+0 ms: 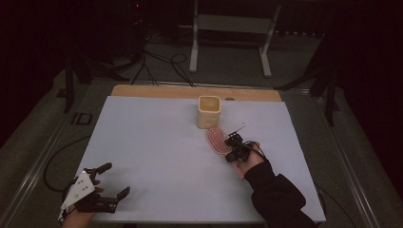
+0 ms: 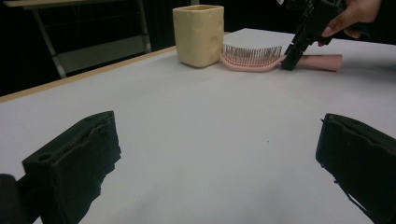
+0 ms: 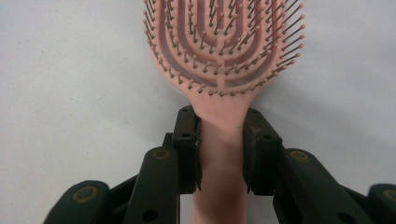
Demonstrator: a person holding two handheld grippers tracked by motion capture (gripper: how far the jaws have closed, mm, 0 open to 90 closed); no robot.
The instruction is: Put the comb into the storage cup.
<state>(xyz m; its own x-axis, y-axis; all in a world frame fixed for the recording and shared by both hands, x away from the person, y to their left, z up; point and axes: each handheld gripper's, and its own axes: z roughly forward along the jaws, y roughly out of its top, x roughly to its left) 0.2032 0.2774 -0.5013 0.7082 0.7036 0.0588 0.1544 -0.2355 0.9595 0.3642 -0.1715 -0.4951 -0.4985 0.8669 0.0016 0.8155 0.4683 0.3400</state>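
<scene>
Two grippers: one held in each of the person's hands, well apart on the table.
Left gripper [image 1: 112, 179]: lower left of the high view, low over the white sheet, grey three-cornered plate on top; jaws spread wide with nothing between them.
Left gripper view: the two black jaws stand at the lower left and lower right corners, bare white surface between.
Right gripper [image 1: 231, 140]: right of centre in the high view, held by a hand [image 1: 250, 159] coming out of a dark sleeve [image 1: 277, 196].
Right jaws: closed on the hairbrush at the neck, where the handle meets the head; both pads press the pink handle in the right gripper view.
Hairbrush [image 3: 224, 56]: pink, lying flat on the sheet with bristles up, at the centre of the high view; head just beside the cup, whether they touch I cannot tell.
Cup [image 1: 209, 111]: pale yellow, squarish, upright, open at the top, upper centre of the high view, near the far edge.
Table [image 1: 157, 142]: covered by a white sheet, with a strip of wood showing along the far edge.
Surroundings: dark floor with cables and a metal frame beyond the table, top of the high view.
</scene>
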